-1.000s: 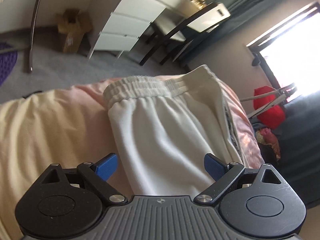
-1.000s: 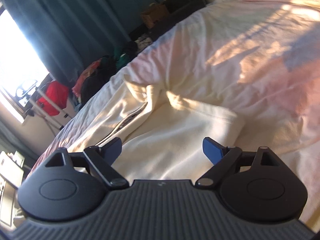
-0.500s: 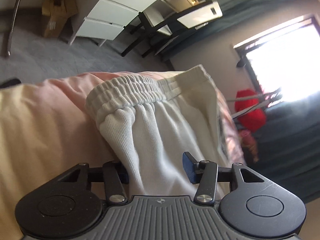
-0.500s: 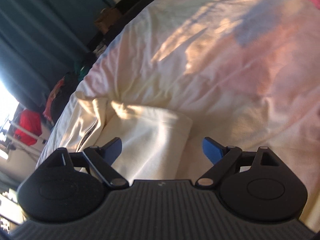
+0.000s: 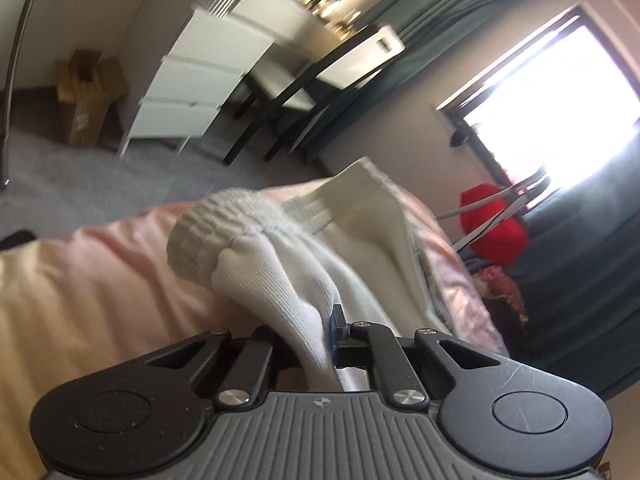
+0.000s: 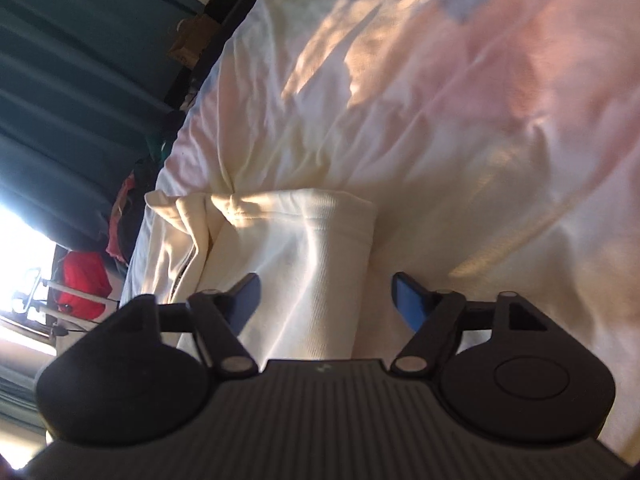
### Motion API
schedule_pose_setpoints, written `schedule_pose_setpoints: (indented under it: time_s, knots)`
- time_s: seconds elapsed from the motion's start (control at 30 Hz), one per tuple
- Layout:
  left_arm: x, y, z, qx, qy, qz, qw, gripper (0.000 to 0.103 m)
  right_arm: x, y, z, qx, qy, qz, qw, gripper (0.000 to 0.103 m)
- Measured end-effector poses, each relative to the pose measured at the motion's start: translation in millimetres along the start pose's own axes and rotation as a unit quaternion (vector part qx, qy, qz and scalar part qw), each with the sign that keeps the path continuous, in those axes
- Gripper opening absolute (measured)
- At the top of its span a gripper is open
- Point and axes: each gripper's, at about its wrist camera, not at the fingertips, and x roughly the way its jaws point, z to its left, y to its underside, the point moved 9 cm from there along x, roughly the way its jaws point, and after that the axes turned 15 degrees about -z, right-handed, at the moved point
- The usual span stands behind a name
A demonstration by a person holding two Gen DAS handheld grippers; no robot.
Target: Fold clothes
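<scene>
Bunched white trousers hide one blue pad of the left tongs, pinched tight on the cloth; only the other pad's edge shows. Beyond them, the white drawers and the clutter on top smear into blur. Ahead of the right tongs, the trouser leg runs under the tool body, its near end hidden.

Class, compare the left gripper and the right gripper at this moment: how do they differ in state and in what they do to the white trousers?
The left gripper is shut on the white trousers, bunching the cloth below the waistband; the right gripper is open, its jaws, which have just been closing, apart either side of the trouser leg end, not pinching it. Both have blue pads and work the same garment on the bed.
</scene>
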Motion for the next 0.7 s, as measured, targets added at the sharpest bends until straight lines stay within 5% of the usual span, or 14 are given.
schedule_pose_setpoints:
  time_s: [0.03,0.1,0.17,0.3,0.63,0.7]
  knots:
    - [-0.7,-3.1,-7.2,0.004,0.010,-0.012,0.9999,0.007,4.8,0.8,-1.2,-0.001,0.004,0.003,1.000,0.053]
    - [-5.4,-8.7,-18.8,0.018,0.026,-0.036,0.9989,0.007,9.5,-2.2,2.6,-0.034,0.010,-0.008,0.999,0.007]
    - [-9.8,-10.8,-28.2,0.049,0.025,-0.060,0.9967,0.006,3.1,-11.9,17.1,-0.073,-0.005,-0.046,0.996,0.006]
    - [-18.4,-14.4,-31.0,0.024,0.027,-0.071,0.9968,0.006,-31.8,-34.4,41.0,-0.050,-0.046,-0.129,0.989,0.005]
    - [-30.7,-32.9,-40.6,-0.003,0.024,-0.081,0.9964,0.005,-63.4,-55.5,65.9,-0.052,-0.083,-0.161,0.982,0.005]
    - [-20.9,-38.9,-52.4,0.028,0.013,-0.086,0.9958,0.005,-57.5,-60.3,80.5,-0.053,-0.088,-0.161,0.982,0.005]
